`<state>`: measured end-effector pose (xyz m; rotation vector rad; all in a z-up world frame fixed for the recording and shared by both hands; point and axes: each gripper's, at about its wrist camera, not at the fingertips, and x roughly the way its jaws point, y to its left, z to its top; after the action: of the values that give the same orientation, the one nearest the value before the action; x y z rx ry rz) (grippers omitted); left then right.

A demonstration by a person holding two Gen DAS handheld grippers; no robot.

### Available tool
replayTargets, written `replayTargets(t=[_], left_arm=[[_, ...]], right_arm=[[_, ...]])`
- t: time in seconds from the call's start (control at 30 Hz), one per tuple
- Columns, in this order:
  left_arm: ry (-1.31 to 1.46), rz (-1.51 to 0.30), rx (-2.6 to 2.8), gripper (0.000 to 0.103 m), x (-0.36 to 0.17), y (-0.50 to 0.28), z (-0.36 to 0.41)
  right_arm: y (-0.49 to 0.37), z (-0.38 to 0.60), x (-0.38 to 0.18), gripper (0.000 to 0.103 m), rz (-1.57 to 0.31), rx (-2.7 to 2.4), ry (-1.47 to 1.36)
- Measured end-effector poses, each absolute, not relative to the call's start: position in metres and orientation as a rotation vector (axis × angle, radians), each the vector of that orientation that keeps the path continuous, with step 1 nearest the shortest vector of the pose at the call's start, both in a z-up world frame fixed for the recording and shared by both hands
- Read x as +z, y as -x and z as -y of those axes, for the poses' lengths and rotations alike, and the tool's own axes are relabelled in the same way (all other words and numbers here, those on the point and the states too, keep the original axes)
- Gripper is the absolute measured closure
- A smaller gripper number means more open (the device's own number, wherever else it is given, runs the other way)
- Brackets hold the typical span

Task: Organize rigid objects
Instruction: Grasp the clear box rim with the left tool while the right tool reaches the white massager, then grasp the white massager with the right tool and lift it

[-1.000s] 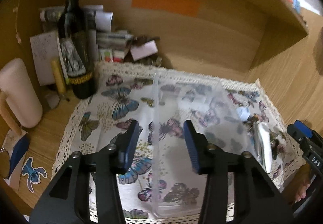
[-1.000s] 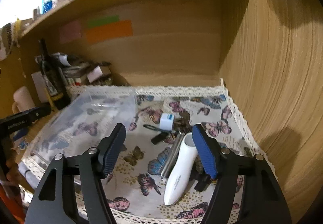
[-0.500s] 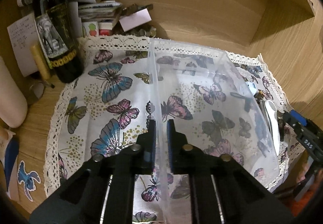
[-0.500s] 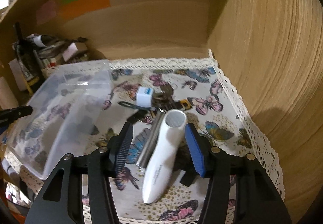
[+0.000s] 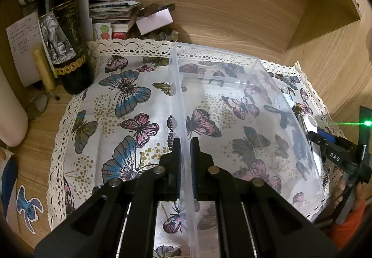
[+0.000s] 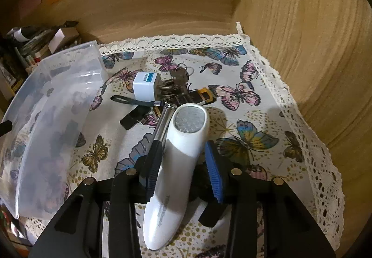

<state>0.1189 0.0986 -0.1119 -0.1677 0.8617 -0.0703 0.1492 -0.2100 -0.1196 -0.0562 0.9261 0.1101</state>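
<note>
Dim warm light, fisheye-warped edges, green glare

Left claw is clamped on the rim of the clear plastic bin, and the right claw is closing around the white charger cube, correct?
Not quite. In the right wrist view the right claw has been closing around the white handheld device, not the white charger cube, which lies farther back. The left claw does clamp the clear plastic bin rim.

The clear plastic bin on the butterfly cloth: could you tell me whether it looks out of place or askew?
Yes. The clear plastic bin looks tilted, lifted at the wall that the left gripper is shut on, and it is still empty while the white handheld device lies outside it.
</note>
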Motion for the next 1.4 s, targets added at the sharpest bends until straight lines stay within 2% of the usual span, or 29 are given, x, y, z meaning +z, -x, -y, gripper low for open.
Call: replayTargets(t=[0.33, 0.57, 1.0, 1.4], left_arm=[[0.153, -0.855, -0.068, 0.096, -0.112, -0.118, -0.097], [0.158, -0.857, -0.071, 0.095, -0.111, -0.118, -0.097], [0.151, -0.849, -0.076, 0.095, -0.111, -0.117, -0.097], [0.155, -0.84, -0.085, 0.095, -0.111, -0.116, -0.097]], right_arm=[[-0.167, 0.205, -0.132, 0.068, -0.979, 0.104, 0.102], [-0.165, 0.208, -0.13, 0.069, -0.952, 0.1, 0.079], [-0.139, 0.203, -0.058, 0.069, -0.728, 0.133, 0.019], [-0.126, 0.151, 0.004, 0.069, -0.559, 0.304, 0.057]])
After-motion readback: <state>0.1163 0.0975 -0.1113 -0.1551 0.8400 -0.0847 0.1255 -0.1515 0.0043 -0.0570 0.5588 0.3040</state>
